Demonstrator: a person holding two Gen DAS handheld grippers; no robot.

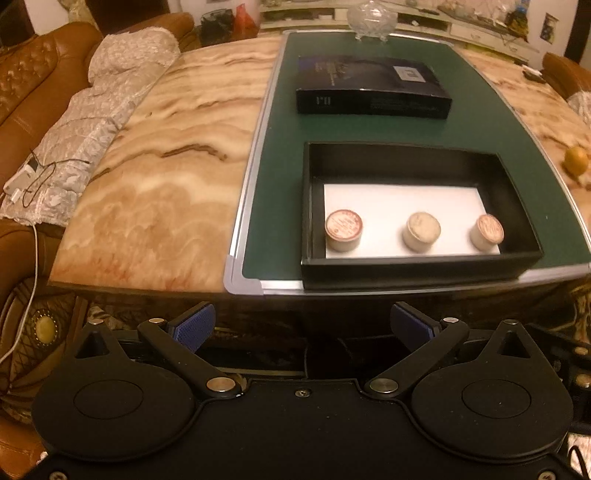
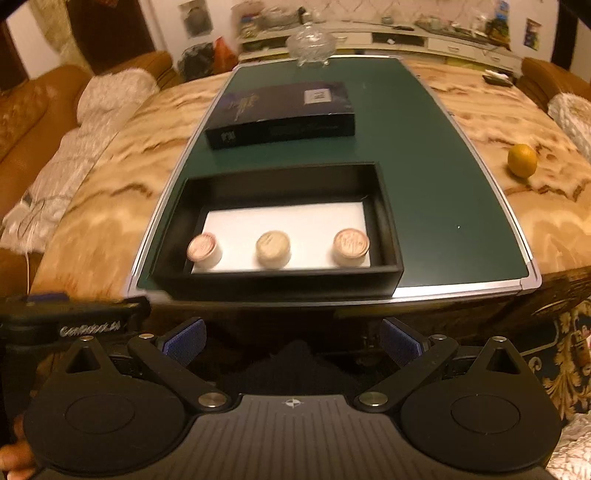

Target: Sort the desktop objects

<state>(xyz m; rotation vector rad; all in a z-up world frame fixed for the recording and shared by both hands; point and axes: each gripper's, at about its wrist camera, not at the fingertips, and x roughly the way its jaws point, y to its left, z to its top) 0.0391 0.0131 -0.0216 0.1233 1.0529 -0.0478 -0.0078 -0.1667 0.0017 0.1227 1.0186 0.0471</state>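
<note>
**Off the table edge, both tongs spread and waiting**

Between our own fingers we find nothing: the left gripper (image 1: 301, 326) has its blue pads (image 1: 194, 326) wide apart, and the right gripper (image 2: 291, 338) is released the same way, pads (image 2: 184, 339) parted over the dark floor. We judge both hang short of the table's near edge because no object has been chosen yet.

Just ahead of both tongs sits the open black box (image 1: 417, 275), pushed to the near edge of the green board (image 1: 280, 184), probably so it stays within easy reach. On its white liner (image 1: 399, 199) three small round jars stand upright in a row, apart from one another: one to the left (image 1: 343, 230), one in the middle (image 1: 423, 230), one to the right (image 1: 487, 230). Further ahead lies the dark lid (image 1: 373, 88), flat and well clear of the box, which keeps the box mouth open.

Beyond it stands a glass dish (image 1: 371, 18) at the board's far end.

Our right camera shows what the left hardly does: the yellow fruit (image 2: 522, 160) clearly, out to the right on the marble table (image 2: 480, 122), and part of the left tool's body at lower left. Our left camera alone shows the white charger and cable (image 1: 22, 177) on the sofa cover far to the left.
</note>
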